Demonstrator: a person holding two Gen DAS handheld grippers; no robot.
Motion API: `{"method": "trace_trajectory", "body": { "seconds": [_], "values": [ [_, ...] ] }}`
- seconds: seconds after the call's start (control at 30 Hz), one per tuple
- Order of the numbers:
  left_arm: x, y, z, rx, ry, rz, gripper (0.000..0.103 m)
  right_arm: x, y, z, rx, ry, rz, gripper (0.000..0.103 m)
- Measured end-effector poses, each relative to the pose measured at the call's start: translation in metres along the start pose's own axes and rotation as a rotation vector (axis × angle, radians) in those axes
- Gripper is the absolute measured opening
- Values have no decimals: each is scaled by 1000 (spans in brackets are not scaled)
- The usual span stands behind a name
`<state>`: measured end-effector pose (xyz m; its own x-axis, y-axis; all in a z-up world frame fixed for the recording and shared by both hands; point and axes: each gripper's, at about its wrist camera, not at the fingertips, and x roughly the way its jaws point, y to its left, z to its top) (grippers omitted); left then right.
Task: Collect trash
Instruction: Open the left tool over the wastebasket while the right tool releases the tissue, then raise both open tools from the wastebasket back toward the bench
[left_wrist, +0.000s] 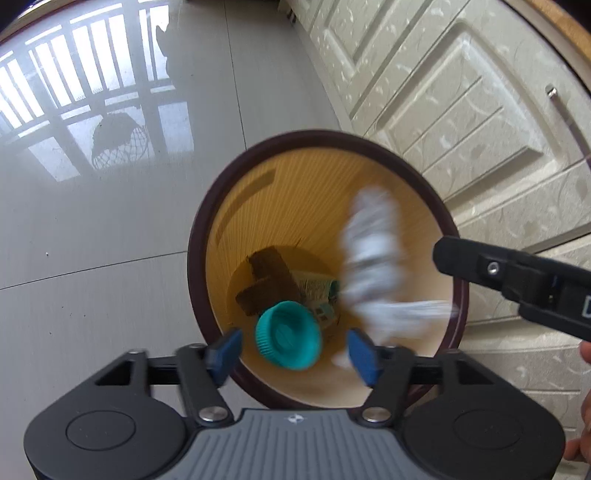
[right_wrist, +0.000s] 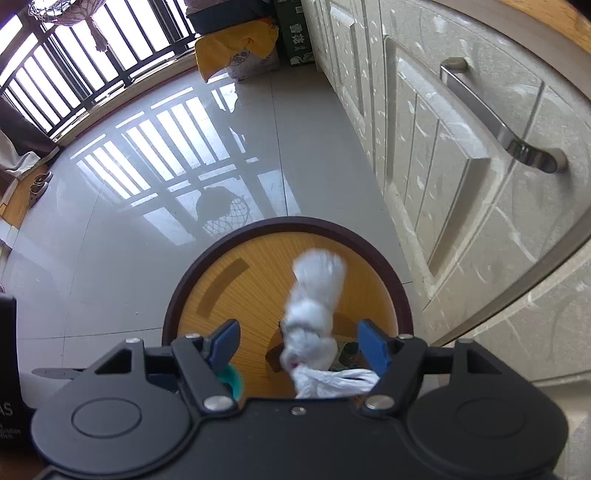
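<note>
Now both sets of fingers spread, teal cap and white wad loose over bin

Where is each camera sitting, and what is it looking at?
Left wrist: sits on the left gripper, looking steeply down into the trash bin; its own open blue pads show, a teal cap between them, the right gripper at the right edge.
Right wrist: sits on the right gripper, looking down over the bin and floor towards the window bars; its open blue pads show.
Shared: the bin, the white tissue wad, the teal cap, the cabinet doors.
</note>
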<state>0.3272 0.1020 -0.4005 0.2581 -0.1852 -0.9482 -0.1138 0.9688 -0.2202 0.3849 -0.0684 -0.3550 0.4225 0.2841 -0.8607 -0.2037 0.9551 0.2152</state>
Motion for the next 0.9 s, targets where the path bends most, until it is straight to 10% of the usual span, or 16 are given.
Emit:
{"method": "trace_trajectory", "body": {
  "seconds": [0.9],
  "values": [
    [-22, 1, -6, 70, 59, 75, 103, -12, -14, -24, -18, 112, -16, 71]
  ]
}}
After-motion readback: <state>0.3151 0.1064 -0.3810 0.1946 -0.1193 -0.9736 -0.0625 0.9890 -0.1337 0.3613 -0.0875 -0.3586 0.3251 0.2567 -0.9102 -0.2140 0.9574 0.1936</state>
